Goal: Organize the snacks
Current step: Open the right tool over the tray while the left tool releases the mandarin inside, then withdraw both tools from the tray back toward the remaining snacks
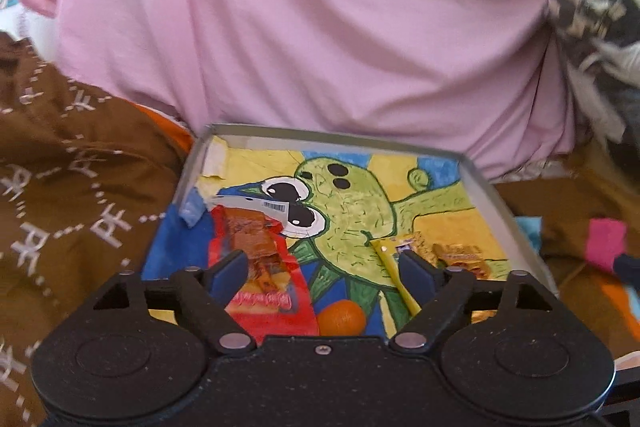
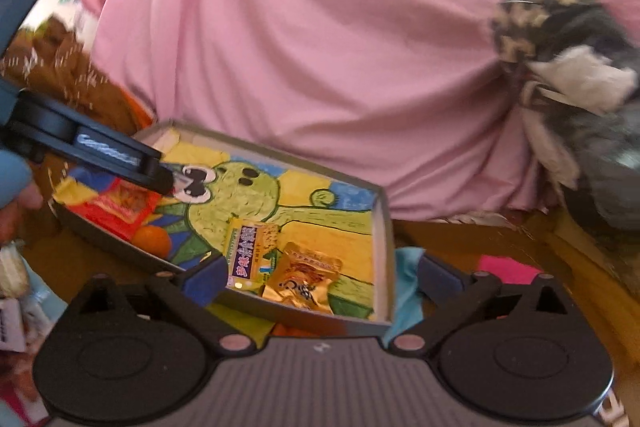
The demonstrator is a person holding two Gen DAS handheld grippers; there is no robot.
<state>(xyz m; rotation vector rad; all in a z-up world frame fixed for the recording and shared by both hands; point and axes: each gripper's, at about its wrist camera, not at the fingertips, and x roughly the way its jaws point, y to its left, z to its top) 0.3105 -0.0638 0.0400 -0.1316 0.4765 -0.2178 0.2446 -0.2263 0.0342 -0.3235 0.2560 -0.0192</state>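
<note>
Left tool [image 1: 320,273] gapes empty above tray [image 1: 486,187]; right tool [image 2: 320,277] likewise.

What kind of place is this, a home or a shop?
Most likely a home, perhaps a bedroom or living room. Soft pink bedding or cloth fills the background, a brown patterned blanket lies beside it, and the snacks sit in a shallow box lined with a hand-coloured cartoon drawing.

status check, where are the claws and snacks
Both claws open, left over tray, right at its near edge. Red packet, orange, yellow bar, gold packet inside. Nothing blocking.
</note>
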